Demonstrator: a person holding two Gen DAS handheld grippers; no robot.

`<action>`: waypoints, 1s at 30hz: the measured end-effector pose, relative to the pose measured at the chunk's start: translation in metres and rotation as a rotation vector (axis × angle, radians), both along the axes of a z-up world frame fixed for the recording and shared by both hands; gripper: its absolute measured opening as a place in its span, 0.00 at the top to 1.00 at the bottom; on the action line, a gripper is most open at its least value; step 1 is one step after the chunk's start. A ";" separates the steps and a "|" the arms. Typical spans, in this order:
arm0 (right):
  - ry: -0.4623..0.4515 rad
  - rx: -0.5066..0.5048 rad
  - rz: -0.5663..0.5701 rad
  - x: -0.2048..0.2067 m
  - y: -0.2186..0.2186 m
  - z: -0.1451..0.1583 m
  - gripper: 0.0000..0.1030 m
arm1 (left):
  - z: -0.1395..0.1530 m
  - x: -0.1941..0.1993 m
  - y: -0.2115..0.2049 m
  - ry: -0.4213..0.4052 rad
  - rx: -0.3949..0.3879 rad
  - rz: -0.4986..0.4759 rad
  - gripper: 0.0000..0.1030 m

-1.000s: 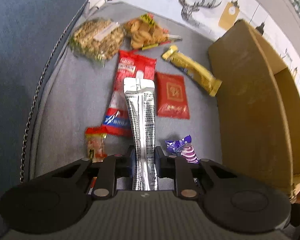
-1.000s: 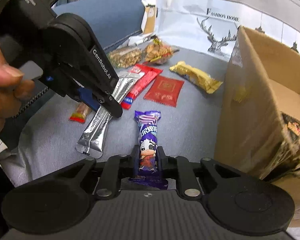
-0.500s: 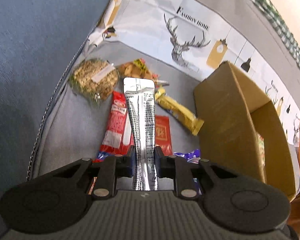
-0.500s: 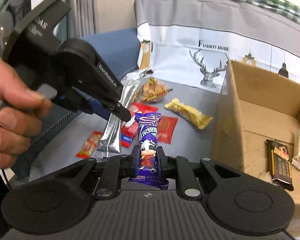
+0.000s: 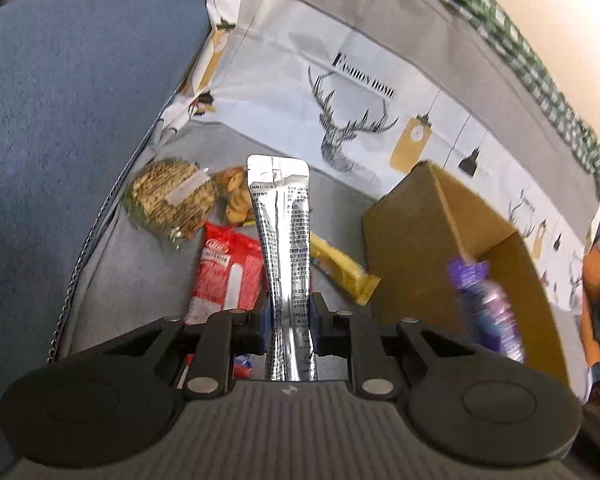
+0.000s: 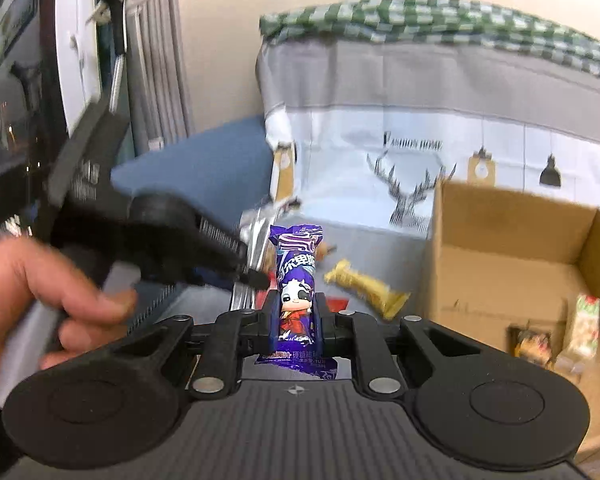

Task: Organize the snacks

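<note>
My left tool (image 5: 290, 322) clenches the silver sachet (image 5: 282, 236), held up above the snacks lying on the grey cover. My right tool (image 6: 294, 318) grips the purple candy pack (image 6: 296, 276), raised beside the open cardboard box (image 6: 512, 256).

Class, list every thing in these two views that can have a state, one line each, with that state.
Left tool: shut on the silver sachet, lifted off the sofa.
Right tool: shut on the purple candy, lifted.
Cardboard box: open, snacks inside.
Yellow bar: lying on the sofa.
Red packet: lying flat.
</note>
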State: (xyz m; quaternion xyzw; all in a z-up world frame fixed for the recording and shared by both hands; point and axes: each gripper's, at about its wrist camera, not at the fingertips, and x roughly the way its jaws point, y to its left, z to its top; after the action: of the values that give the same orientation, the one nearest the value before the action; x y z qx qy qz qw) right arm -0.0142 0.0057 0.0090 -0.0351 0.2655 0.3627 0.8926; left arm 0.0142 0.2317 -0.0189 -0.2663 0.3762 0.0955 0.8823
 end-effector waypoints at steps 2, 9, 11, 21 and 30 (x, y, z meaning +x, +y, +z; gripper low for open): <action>0.020 0.020 -0.019 0.010 -0.009 0.016 0.84 | 0.004 0.000 -0.001 -0.031 -0.004 0.001 0.80; -0.091 0.091 -0.070 0.055 -0.054 0.086 0.84 | 0.020 0.003 -0.019 -0.125 0.007 -0.039 0.80; -0.150 0.086 -0.104 0.065 -0.068 0.089 0.84 | 0.025 0.004 -0.028 -0.155 0.024 -0.062 0.80; -0.024 0.106 -0.316 0.110 -0.124 0.035 0.84 | 0.035 0.020 -0.078 -0.261 0.029 -0.182 0.80; -0.046 0.052 -0.376 0.118 -0.154 0.020 0.84 | 0.034 0.035 -0.126 -0.306 0.003 -0.298 0.80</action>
State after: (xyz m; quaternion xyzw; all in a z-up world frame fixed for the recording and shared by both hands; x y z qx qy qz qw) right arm 0.1034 -0.1478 0.0291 0.0298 0.2375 0.1953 0.9511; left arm 0.0495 0.1052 0.0146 -0.2179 0.2731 -0.0768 0.9338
